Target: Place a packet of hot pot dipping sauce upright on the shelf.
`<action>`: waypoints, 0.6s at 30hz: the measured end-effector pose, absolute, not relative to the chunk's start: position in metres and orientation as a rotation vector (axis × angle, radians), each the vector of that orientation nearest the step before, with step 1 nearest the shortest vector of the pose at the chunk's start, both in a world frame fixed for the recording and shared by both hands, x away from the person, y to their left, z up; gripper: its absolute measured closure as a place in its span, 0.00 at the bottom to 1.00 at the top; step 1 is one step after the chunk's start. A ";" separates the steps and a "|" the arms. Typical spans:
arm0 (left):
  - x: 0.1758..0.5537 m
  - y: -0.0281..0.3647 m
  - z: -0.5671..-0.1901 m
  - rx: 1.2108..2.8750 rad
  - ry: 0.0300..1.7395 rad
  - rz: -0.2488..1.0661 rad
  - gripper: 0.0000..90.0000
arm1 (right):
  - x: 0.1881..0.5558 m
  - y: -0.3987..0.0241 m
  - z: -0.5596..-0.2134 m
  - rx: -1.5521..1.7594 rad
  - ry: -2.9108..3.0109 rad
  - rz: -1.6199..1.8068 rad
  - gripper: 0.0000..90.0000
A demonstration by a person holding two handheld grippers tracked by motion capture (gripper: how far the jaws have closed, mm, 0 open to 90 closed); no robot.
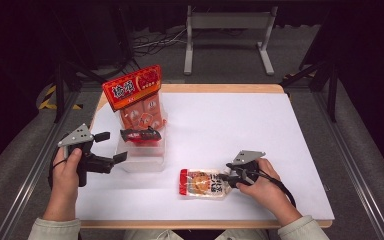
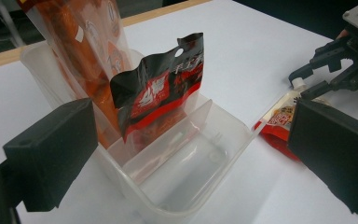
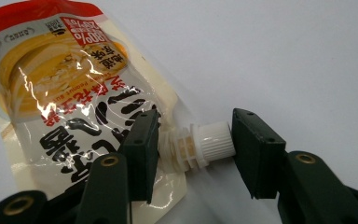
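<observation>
Spouted pouch (image 1: 203, 183) lies flat, spout toward right tool (image 1: 228, 178).

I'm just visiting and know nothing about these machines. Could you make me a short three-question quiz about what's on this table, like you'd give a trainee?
1. True or false: the spouted pouch lies flat on the white table.
2. Which part of the pouch sits between the jaws of the right gripper? A) its red bottom edge B) its white screw cap C) its middle
3. How many packets stand in the clear plastic bin?

Key
1. True.
2. B; one jaw lies over the pouch's shoulder, the other at the cap's end.
3. Two: a tall orange packet and a smaller black-and-red packet.
</observation>
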State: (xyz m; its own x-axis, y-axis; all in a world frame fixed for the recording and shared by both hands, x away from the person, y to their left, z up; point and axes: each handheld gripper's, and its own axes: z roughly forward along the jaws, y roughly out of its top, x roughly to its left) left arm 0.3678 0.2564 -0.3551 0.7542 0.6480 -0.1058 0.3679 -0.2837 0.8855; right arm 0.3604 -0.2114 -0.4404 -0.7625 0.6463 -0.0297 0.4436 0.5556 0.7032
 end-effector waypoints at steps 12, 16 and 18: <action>0.367 0.258 -0.355 1.896 0.784 0.334 0.03 | 0.365 -0.213 -0.433 0.931 2.553 1.043 0.60; 0.366 0.258 -0.354 1.895 0.779 0.336 0.03 | 0.366 -0.214 -0.425 0.940 2.544 1.098 0.60; 0.366 0.257 -0.354 1.893 0.783 0.332 0.03 | 0.366 -0.215 -0.420 0.938 2.538 1.133 0.60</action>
